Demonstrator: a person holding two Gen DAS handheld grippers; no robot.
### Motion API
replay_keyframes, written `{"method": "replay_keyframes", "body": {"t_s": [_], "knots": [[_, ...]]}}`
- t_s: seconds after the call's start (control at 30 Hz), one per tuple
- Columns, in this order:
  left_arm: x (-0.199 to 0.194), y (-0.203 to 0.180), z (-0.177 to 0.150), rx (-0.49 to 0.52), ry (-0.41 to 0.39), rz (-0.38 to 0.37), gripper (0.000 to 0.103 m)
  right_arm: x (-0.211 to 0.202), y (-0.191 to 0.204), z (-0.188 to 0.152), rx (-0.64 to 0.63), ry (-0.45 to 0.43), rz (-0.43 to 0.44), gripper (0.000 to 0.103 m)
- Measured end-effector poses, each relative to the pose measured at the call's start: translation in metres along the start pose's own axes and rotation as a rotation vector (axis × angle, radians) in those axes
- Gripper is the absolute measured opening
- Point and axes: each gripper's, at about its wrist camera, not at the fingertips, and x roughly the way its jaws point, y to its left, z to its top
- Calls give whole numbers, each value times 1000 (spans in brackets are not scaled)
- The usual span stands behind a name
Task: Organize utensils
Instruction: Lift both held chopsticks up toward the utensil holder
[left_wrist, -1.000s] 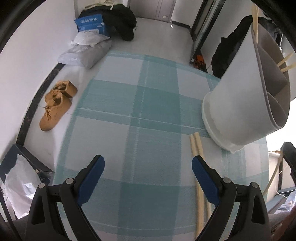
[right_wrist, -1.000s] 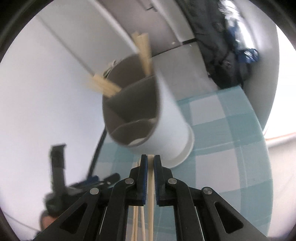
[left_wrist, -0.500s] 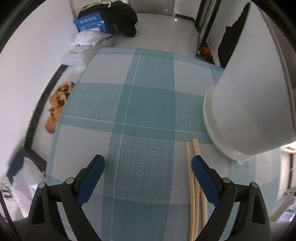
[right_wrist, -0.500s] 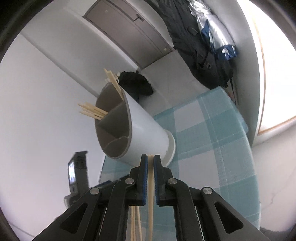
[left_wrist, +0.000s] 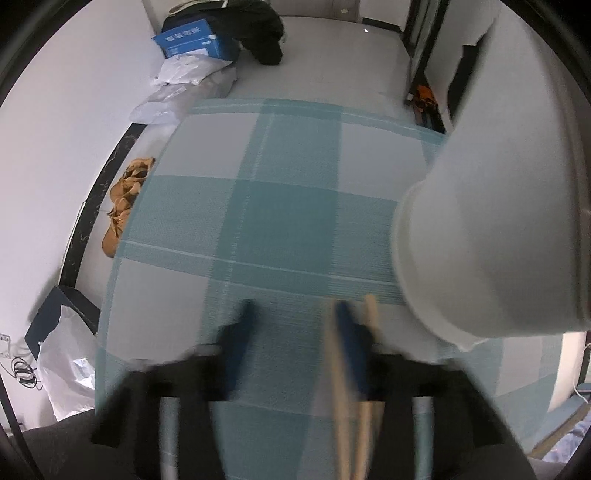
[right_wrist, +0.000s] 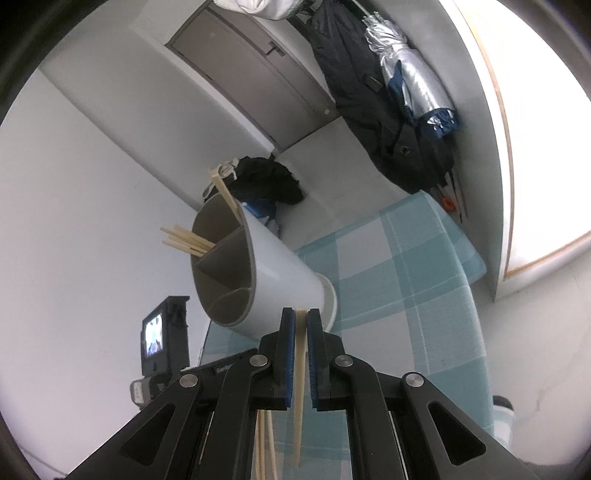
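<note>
A white utensil holder (right_wrist: 280, 273) with grey divided compartments stands on the teal checked tablecloth (right_wrist: 406, 280), with several wooden chopsticks (right_wrist: 186, 240) sticking out of it. My right gripper (right_wrist: 301, 332) is shut on one chopstick (right_wrist: 298, 387), a little short of the holder's base. In the left wrist view the holder (left_wrist: 498, 221) fills the right side. My left gripper (left_wrist: 295, 347) points down at the cloth, blurred, with its jaws closing. Loose chopsticks (left_wrist: 341, 384) lie along its right finger (left_wrist: 351, 347). Whether a pad touches them I cannot tell.
More loose chopsticks (right_wrist: 266, 443) lie on the cloth under my right gripper. A black device with a lit screen (right_wrist: 162, 336) is left of the holder. Tan shoes (left_wrist: 123, 206), bags (left_wrist: 188, 85) and a blue box (left_wrist: 192, 40) lie on the floor beyond the table's edge.
The left jaws have come much closer together and the view has slid toward the holder. The right gripper has drawn back from the holder, with the chopstick still in it.
</note>
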Motion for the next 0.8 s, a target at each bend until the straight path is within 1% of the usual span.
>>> {"method": "replay_keyframes", "body": {"t_s": [0.03, 0.07, 0.17, 0.27, 0.33, 0.4, 0.53, 0.67, 0.73, 0.8], "knots": [[0, -3, 0, 3, 4, -2, 8, 0, 0, 0, -2, -2, -3, 6], [0, -5, 0, -2, 5, -3, 4, -2, 0, 0, -5, -4, -3, 6], [0, 0, 0, -55, 9, -30, 1, -4, 2, -2, -14, -9, -7, 6], [-1, 5, 1, -70, 11, -49, 0, -5, 4, -3, -29, -17, -16, 6], [-4, 9, 2, -81, 0, -45, 0, -5, 6, -4, -40, -22, -22, 6], [-9, 15, 3, -113, -16, -67, 0, -5, 8, -4, -48, -23, -19, 6], [-28, 27, 1, -152, -88, -102, 0, -10, 20, -6, -89, -50, -16, 6], [-56, 33, -5, -157, -186, -167, 0, -18, 35, -10, -137, -82, 1, 6], [-70, 32, -9, -133, -225, -217, 0, -21, 45, -13, -174, -99, 3, 6], [-83, 28, -12, -98, -267, -244, 0, -24, 55, -19, -211, -115, -3, 6]]}}
